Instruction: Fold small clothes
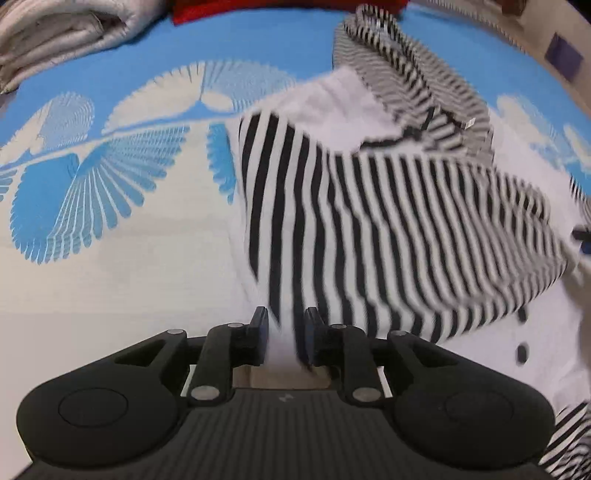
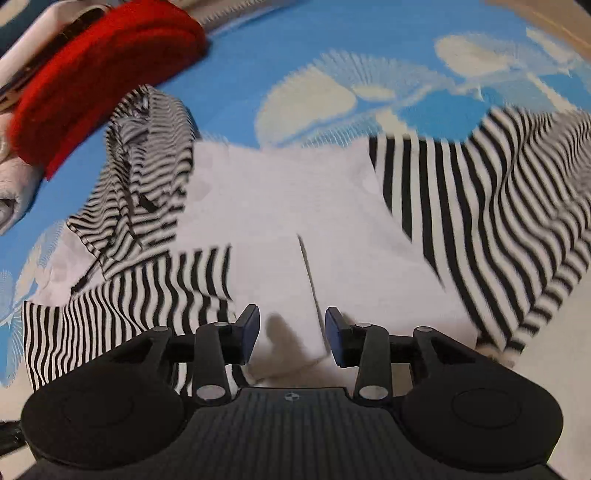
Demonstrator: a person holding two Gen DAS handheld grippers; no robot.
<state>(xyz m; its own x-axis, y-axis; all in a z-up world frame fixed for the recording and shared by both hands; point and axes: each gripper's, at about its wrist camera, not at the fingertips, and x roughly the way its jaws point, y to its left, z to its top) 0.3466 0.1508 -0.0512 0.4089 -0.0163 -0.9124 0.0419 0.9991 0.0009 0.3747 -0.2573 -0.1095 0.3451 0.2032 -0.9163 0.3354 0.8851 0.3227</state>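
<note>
A small hooded top with black-and-white stripes and a white panel (image 1: 388, 221) lies rumpled on a blue and white patterned sheet (image 1: 110, 240). Its striped hood (image 1: 406, 74) points to the far side. My left gripper (image 1: 285, 332) is at the garment's near edge, and the cloth fills the narrow gap between its pads. In the right wrist view the white panel (image 2: 277, 206) spreads between two striped sleeves, with the hood (image 2: 147, 166) at the left. My right gripper (image 2: 291, 332) hovers open over the white panel, holding nothing.
A folded red cloth (image 2: 103, 66) lies at the far left beyond the hood, also at the top edge as a red cloth (image 1: 288, 9). A folded pale quilt (image 1: 55, 37) sits at the far left corner. Bare sheet (image 2: 369, 55) stretches beyond the garment.
</note>
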